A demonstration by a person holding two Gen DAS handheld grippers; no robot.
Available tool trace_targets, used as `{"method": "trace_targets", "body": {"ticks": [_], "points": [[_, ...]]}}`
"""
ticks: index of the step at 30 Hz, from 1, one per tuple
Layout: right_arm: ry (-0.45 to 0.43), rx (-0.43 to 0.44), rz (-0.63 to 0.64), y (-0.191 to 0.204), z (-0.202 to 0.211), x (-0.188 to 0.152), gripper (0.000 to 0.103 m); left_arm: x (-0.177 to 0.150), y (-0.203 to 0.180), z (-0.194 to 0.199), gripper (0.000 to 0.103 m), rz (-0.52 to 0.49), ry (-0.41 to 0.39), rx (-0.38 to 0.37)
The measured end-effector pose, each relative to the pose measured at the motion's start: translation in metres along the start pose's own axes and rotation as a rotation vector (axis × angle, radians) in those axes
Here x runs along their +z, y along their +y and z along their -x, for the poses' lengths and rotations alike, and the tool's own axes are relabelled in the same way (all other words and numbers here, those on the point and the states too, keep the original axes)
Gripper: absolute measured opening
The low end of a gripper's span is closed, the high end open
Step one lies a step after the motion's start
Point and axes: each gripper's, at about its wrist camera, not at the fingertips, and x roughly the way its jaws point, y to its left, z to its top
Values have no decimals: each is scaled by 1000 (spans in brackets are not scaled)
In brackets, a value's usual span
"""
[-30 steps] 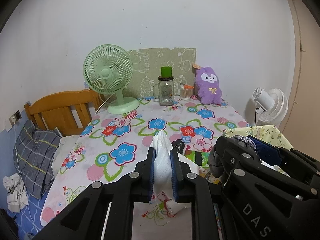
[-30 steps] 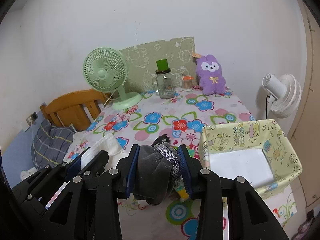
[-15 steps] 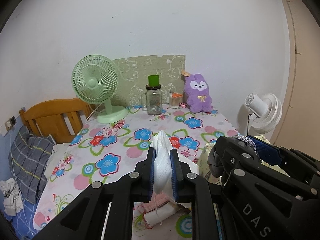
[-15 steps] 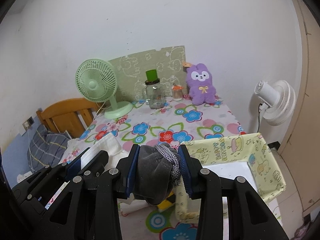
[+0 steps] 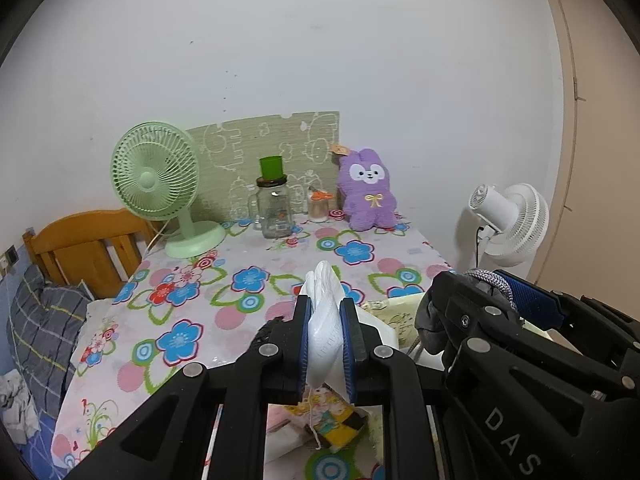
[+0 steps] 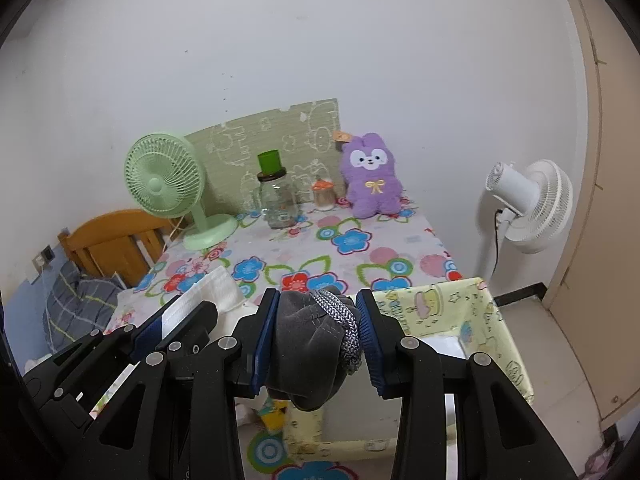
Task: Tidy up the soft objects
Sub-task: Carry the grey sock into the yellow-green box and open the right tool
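My left gripper (image 5: 325,312) is shut on a folded white cloth (image 5: 326,320) that sticks up between its blue pads, held above the flowered table (image 5: 208,300). To its right, my right gripper (image 6: 317,312) is shut on a bunched grey garment with a knitted grey-white cuff (image 6: 312,340). It hangs over the near left corner of a pale yellow fabric box (image 6: 472,312) with cartoon prints and a white bottom. In the right wrist view the left gripper (image 6: 188,312) shows at the lower left with the white cloth (image 6: 212,288). A colourful small item (image 5: 336,424) lies on the table below the left gripper.
At the back of the table stand a green desk fan (image 5: 160,184), a glass jar with a green cup on top (image 5: 274,208), a small orange-lidded jar (image 5: 319,206) and a purple plush rabbit (image 5: 370,192). A white floor fan (image 6: 528,204) stands at the right; a wooden bed head (image 5: 84,248) at the left.
Both grippers have drawn back from the table with their cloths; the fan, jar and plush look smaller and farther, and the yellow box now lies under the right gripper. Grips unchanged.
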Motion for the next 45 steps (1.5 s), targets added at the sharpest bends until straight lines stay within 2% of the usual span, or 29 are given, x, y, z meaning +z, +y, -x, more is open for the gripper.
{"method": "trace_targets", "body": {"ticks": [14,21,28,31,35,38,40,45], "points": [[12,-73,-54,-46,-15,-1,42,4,-40,-30,12,-44,24,-75],[40,-119,-88,-71,-34,-6,42,-2,-61,-52,12,-74,56,-127],[68,-154,-109,-89,-55,-12,42,-8,-76,-76,13,-94,94,-142],[77,-162,-121,-96,-63,-15,42,-9,-81,-81,17,-107,103,-138],[90,-168,-131,-101,-73,-19,42,-14,-86,-90,35,-129,142,-139],[95,-167,-143,-105,-78,-20,42,-17,-88,-95,37,-147,180,-151],[97,-167,-140,-105,-81,-21,42,-16,-88,-93,43,-150,173,-157],[98,-152,-127,-102,-85,-21,43,-14,-90,-93,70,-155,178,-158]]}}
